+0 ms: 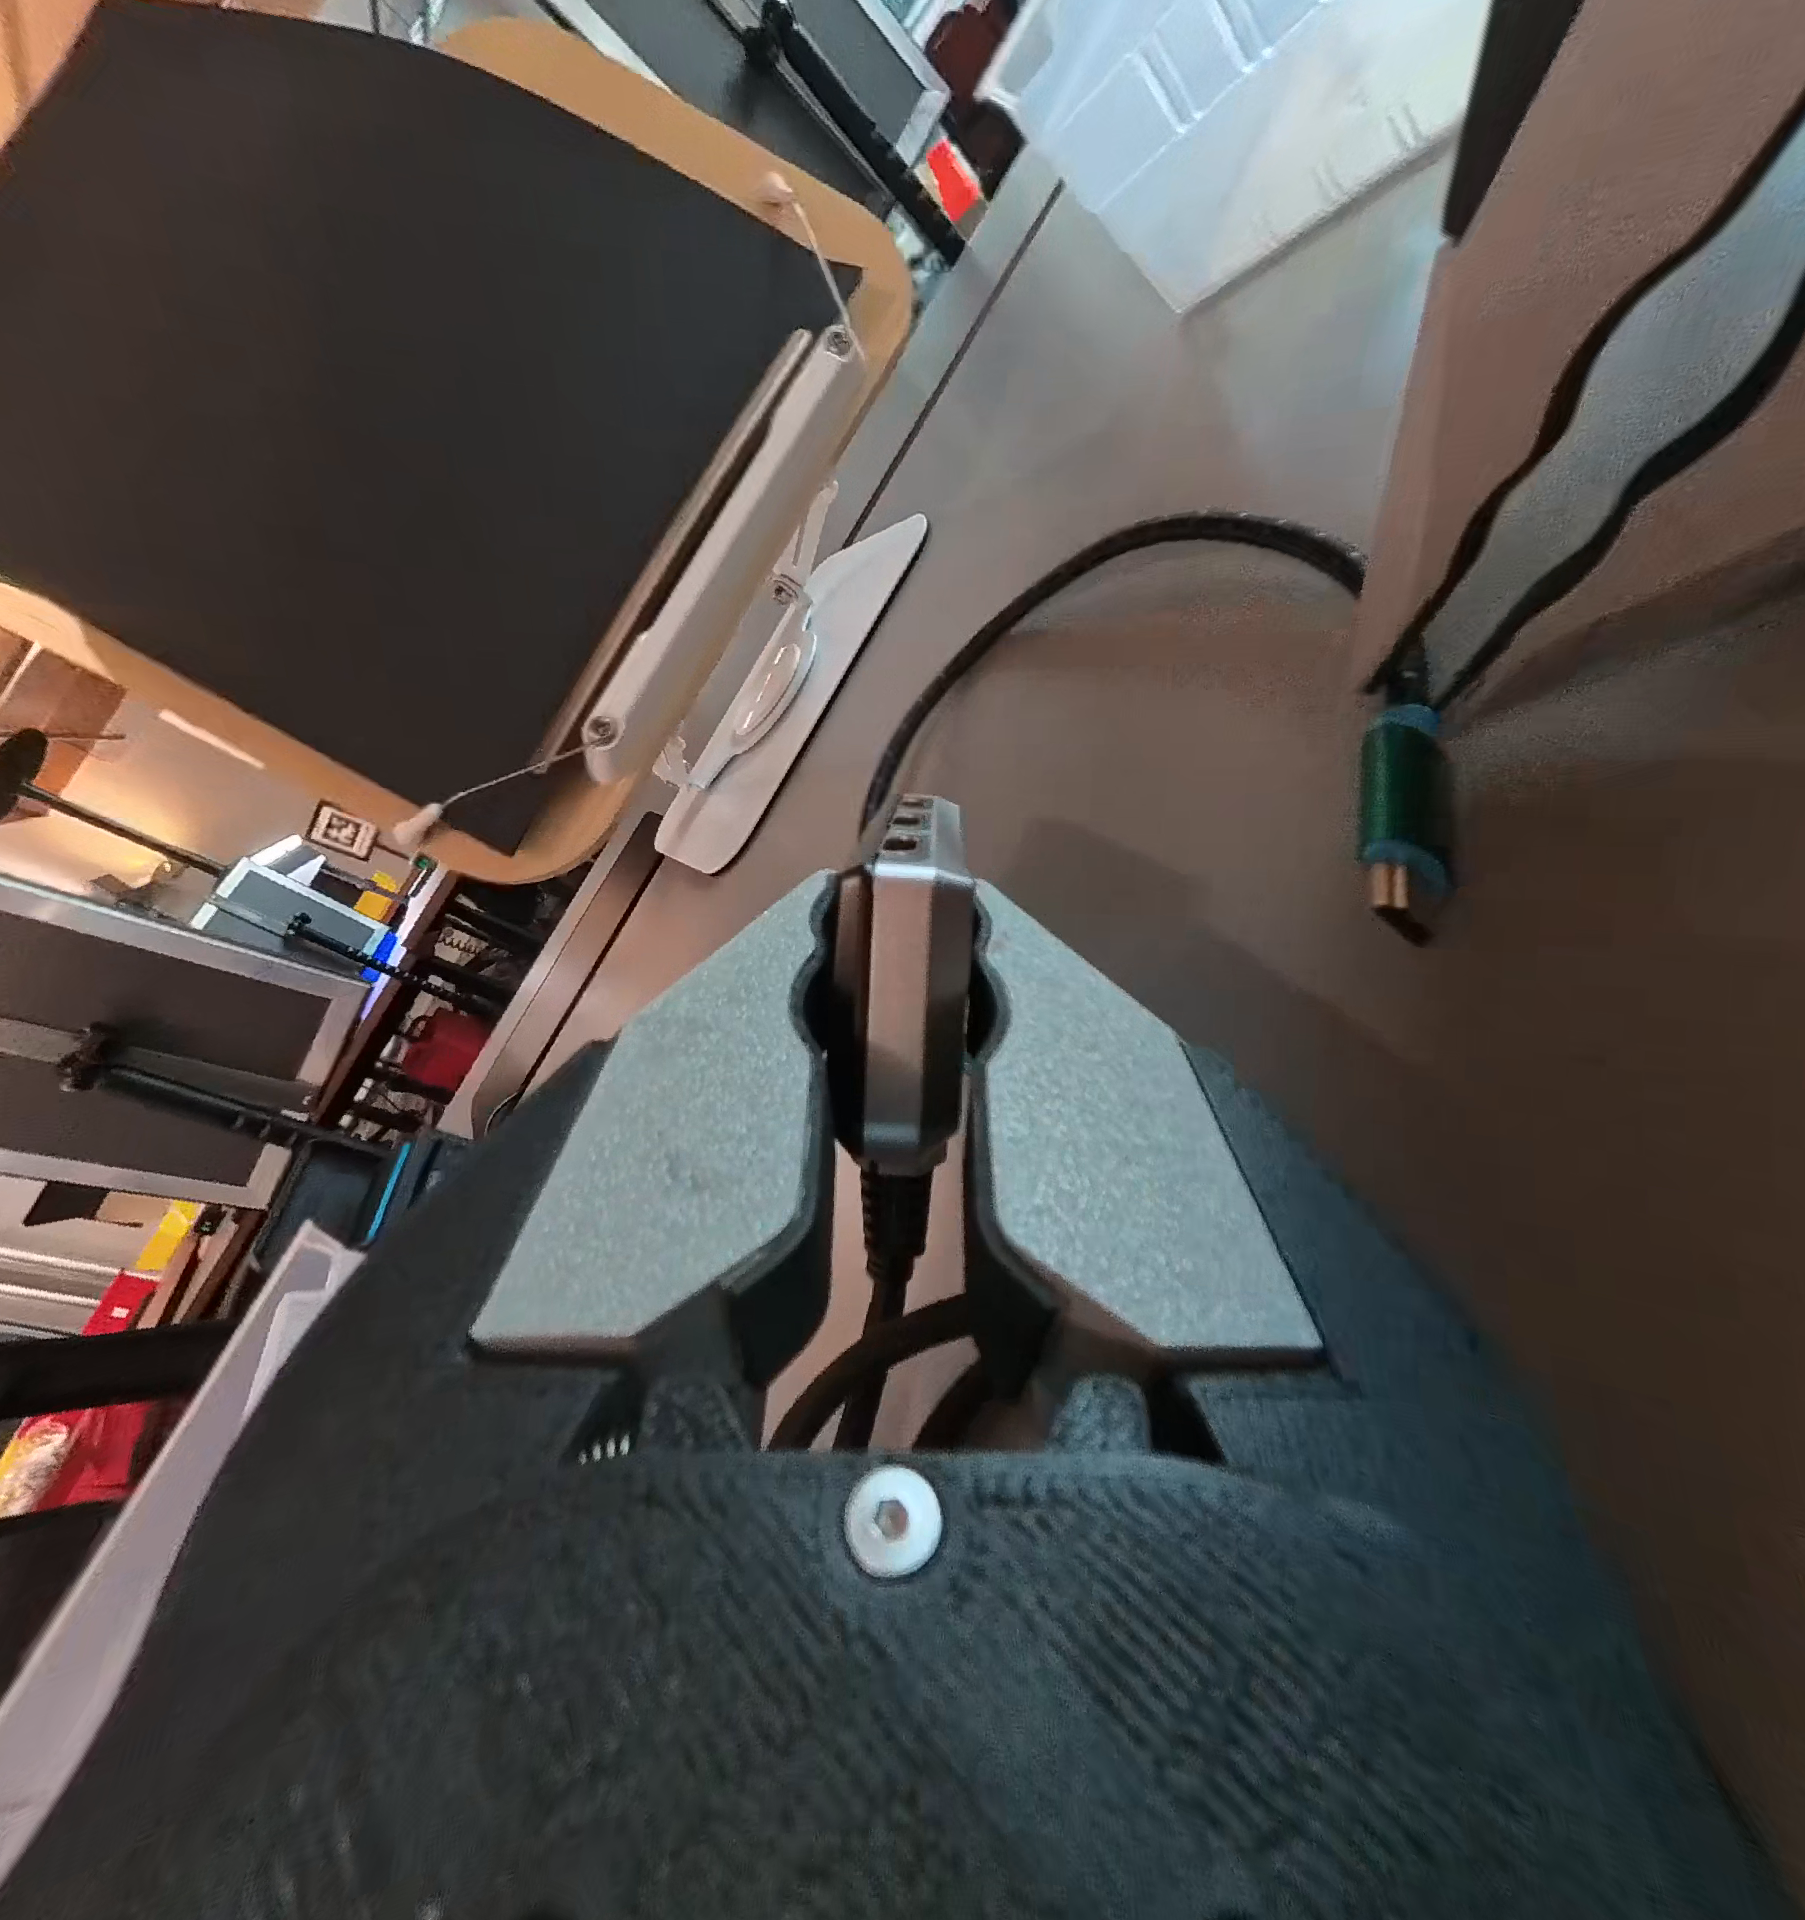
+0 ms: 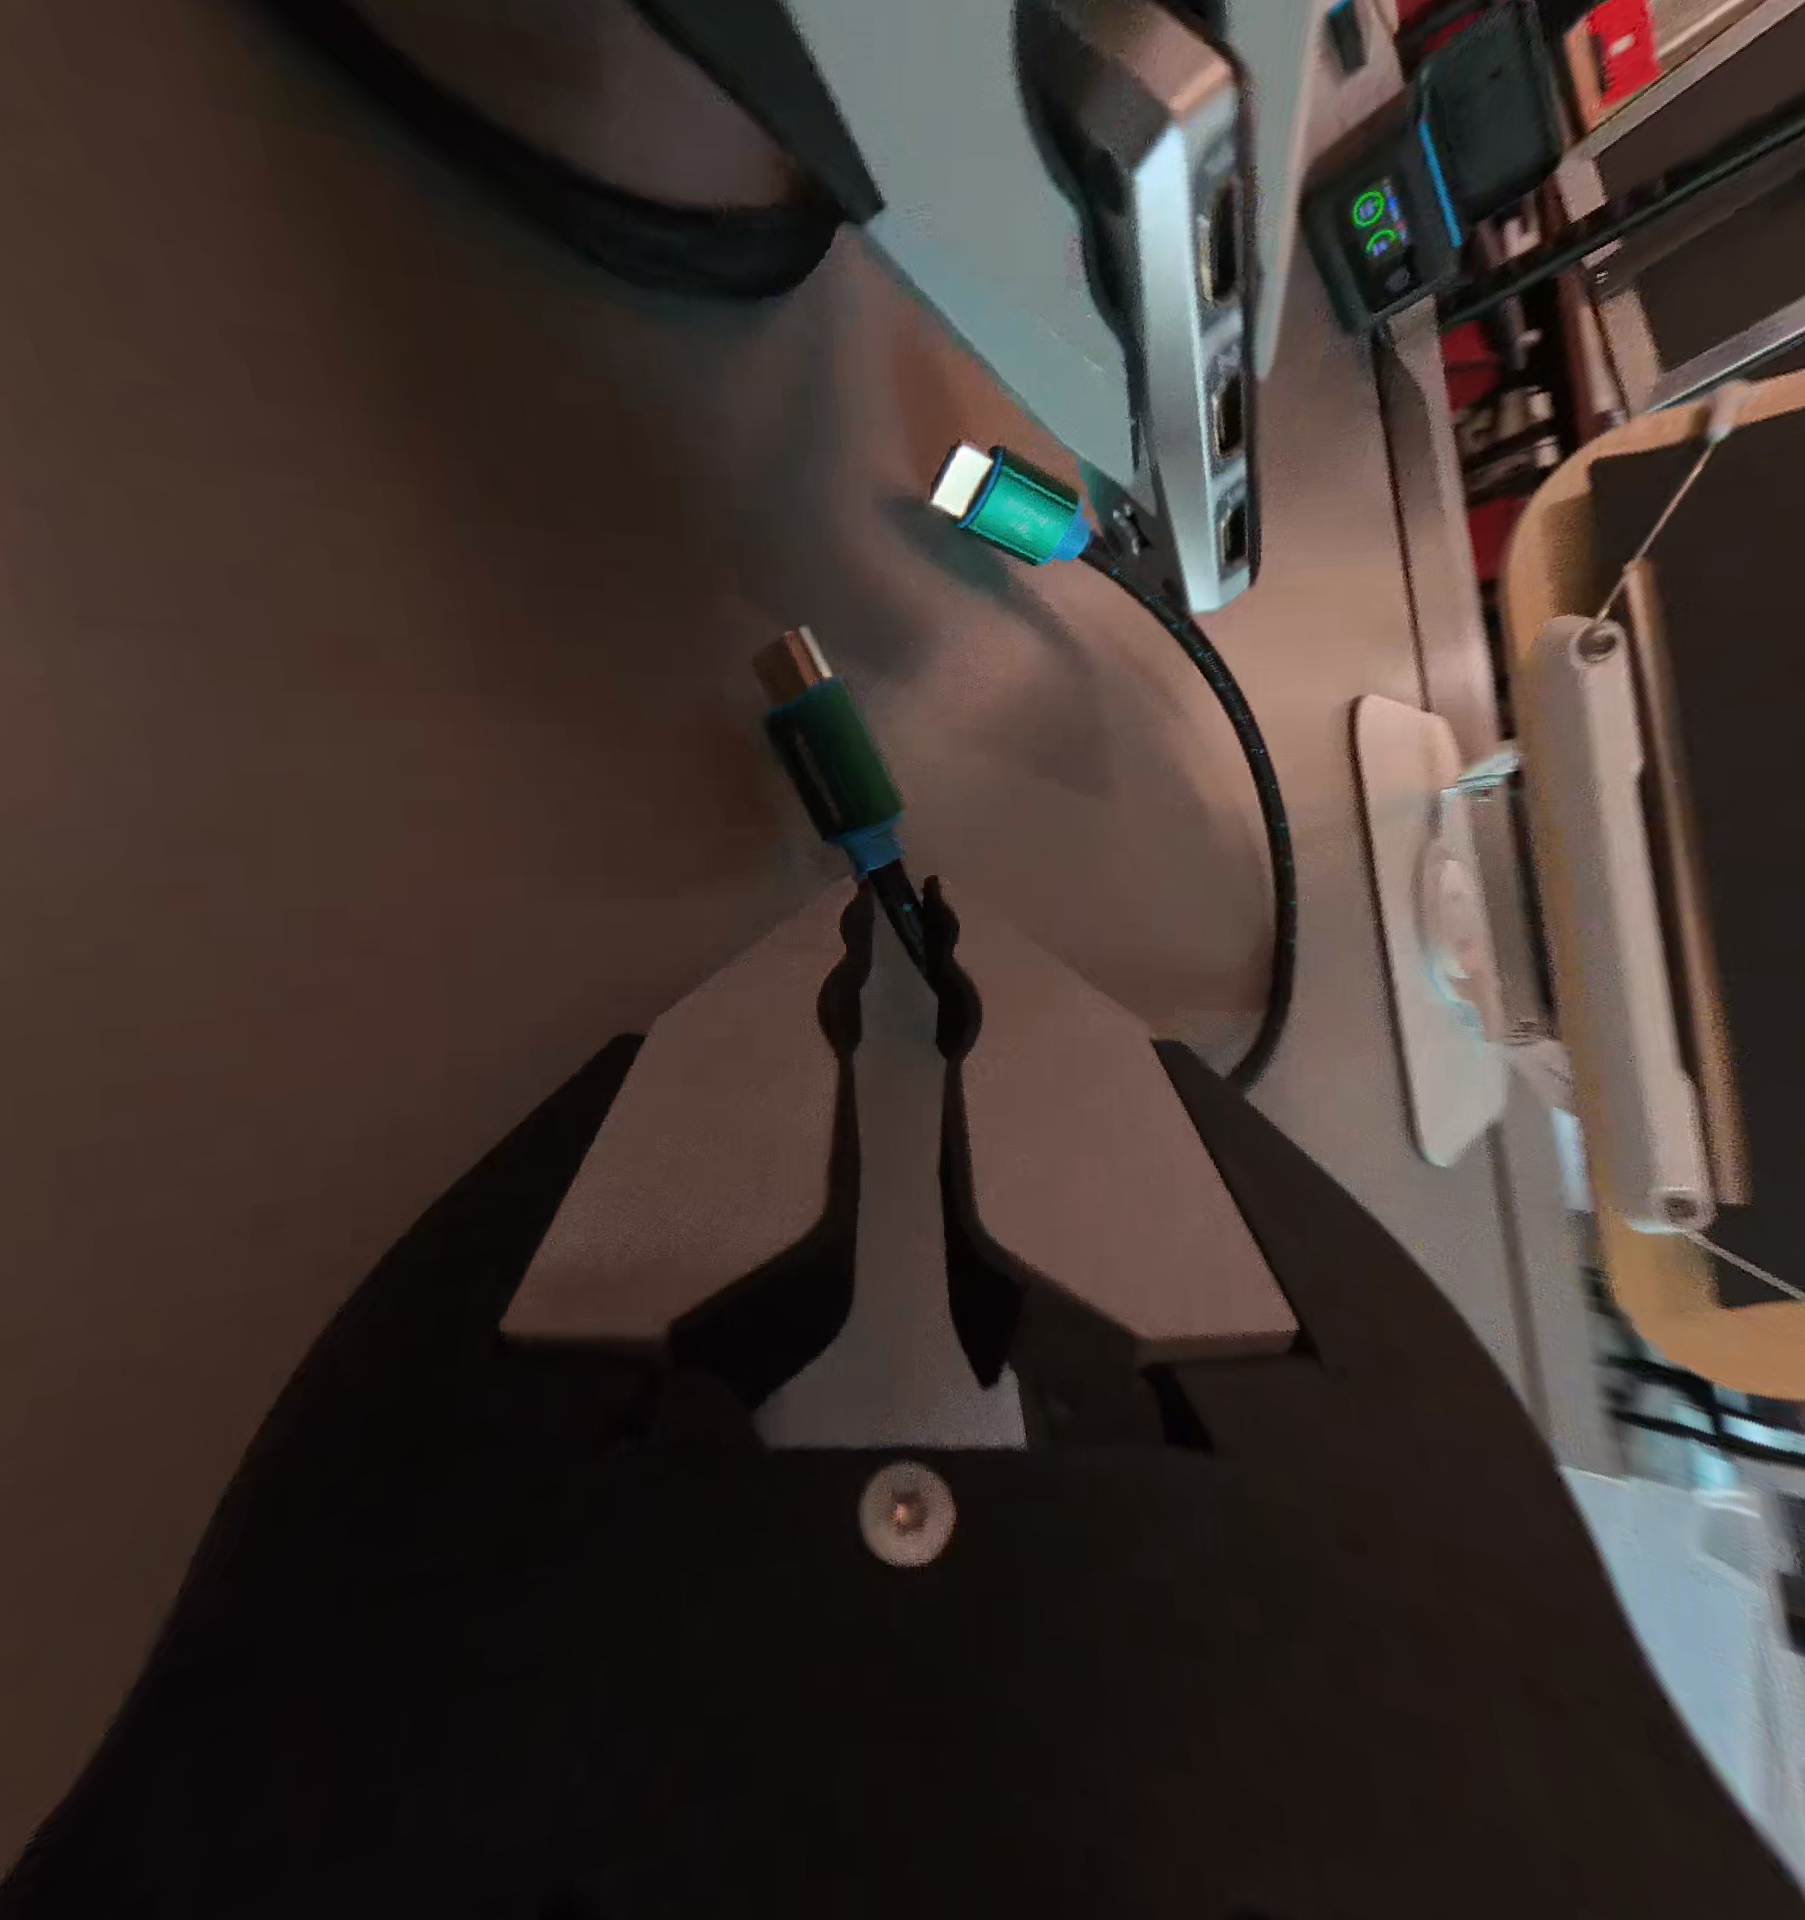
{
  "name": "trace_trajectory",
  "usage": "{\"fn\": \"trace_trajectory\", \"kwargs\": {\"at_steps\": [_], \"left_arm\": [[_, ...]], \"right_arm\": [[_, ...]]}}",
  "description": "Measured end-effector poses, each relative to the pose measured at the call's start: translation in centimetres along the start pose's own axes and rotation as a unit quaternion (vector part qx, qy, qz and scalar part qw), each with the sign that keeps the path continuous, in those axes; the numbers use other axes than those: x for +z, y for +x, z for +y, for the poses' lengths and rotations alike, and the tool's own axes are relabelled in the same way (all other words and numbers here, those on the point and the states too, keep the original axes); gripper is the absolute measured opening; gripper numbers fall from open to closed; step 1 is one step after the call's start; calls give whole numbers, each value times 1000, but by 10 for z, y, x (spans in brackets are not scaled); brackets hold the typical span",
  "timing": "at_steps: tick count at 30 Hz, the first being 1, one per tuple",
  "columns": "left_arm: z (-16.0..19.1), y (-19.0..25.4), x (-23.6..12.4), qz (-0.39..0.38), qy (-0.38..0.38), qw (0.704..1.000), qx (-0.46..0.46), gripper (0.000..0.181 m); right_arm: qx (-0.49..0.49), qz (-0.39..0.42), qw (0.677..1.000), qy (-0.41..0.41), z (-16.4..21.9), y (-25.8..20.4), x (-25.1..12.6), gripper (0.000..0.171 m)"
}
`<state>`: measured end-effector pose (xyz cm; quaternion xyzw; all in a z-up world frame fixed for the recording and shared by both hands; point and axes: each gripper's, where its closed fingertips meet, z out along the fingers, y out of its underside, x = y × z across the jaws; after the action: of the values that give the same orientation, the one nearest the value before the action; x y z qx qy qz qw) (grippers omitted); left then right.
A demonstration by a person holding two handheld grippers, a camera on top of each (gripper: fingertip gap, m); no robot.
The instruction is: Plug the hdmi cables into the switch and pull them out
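My left gripper (image 1: 903, 920) is shut on the grey metal switch (image 1: 903, 1008), gripping its two sides, with the row of ports (image 1: 913, 821) facing away. The switch's own lead runs back between my fingers. In the right wrist view the switch (image 2: 1184, 343) shows its empty ports. My right gripper (image 2: 898, 920) is shut on the black cable just behind a green HDMI plug (image 2: 825, 758), whose metal tip points away from the switch. A second green HDMI plug (image 2: 1012, 504) lies unplugged beside the switch. One green plug (image 1: 1405, 821) shows to the right of the switch.
A black braided cable (image 1: 1137, 551) arcs over the brown table (image 1: 1137, 364). A black panel in a wooden frame (image 1: 358, 364) on a white stand (image 1: 794, 675) stands close by. A power bank with a lit display (image 2: 1386, 239) and shelves sit beyond.
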<state>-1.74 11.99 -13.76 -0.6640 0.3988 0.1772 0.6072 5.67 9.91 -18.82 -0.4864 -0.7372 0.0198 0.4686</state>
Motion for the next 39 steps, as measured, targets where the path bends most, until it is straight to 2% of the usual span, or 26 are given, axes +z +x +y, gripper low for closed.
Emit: {"fn": "trace_trajectory", "kwargs": {"at_steps": [3, 5, 6, 9, 11, 13, 14, 15, 17, 18, 20, 22, 23, 28, 31, 33, 35, 39], "left_arm": [[1, -15, -3, -23, 5, 999, -38, 20], [4, -21, -3, -30, 1, 998, -58, 20], [6, -22, -3, -32, -3, 998, -62, 20], [8, -23, -3, -35, -6, 997, -62, 19], [8, -22, -3, -34, -7, 998, -59, 20], [8, -21, -2, -32, -8, 998, -57, 20], [8, -21, -2, -31, -8, 998, -57, 20], [8, -21, -2, -31, -7, 998, -57, 20], [8, -20, -2, -28, -7, 998, -57, 19], [8, -20, -2, -28, -7, 998, -56, 19], [7, -19, -2, -24, -5, 998, -55, 19], [7, -18, -2, -21, -3, 998, -51, 19], [6, -17, -2, -21, -3, 999, -50, 19], [7, -16, -2, -16, -4, 999, -50, 20], [7, -15, -1, -15, -6, 999, -47, 20], [8, -14, -1, -15, -7, 999, -44, 19], [8, -15, -1, -16, -8, 999, -44, 19], [8, -14, 0, -16, -8, 999, -45, 19]], "right_arm": [[70, -53, 995, 40, -5, 6, -11, 11], [108, -98, 988, 49, -5, 9, -16, 29], [123, -119, 984, 48, -4, 10, -17, 32], [204, -207, 956, 46, -3, 11, -15, 29], [301, -289, 908, 31, -5, 11, -12, 16], [372, -420, 825, 66, -29, 5, -27, 14], [395, -461, 791, 77, -37, 7, -33, 11], [403, -481, 774, 79, -41, 7, -36, 4], [385, -474, 790, 53, -35, 5, -31, 2], [375, -462, 803, 29, -28, 3, -25, 6], [363, -458, 811, -8, -19, -3, -18, 23], [349, -463, 814, -25, -17, -10, -14, 25], [339, -460, 820, -28, -16, -12, -11, 20], [298, -442, 846, -1, -20, -20, -5, 0], [285, -424, 859, 16, -24, -23, -5, 0], [268, -393, 880, 23, -23, -18, -4, 20], [246, -375, 893, 43, -28, -14, -7, 19], [198, -364, 910, 14, -21, -17, -6, 18]]}}
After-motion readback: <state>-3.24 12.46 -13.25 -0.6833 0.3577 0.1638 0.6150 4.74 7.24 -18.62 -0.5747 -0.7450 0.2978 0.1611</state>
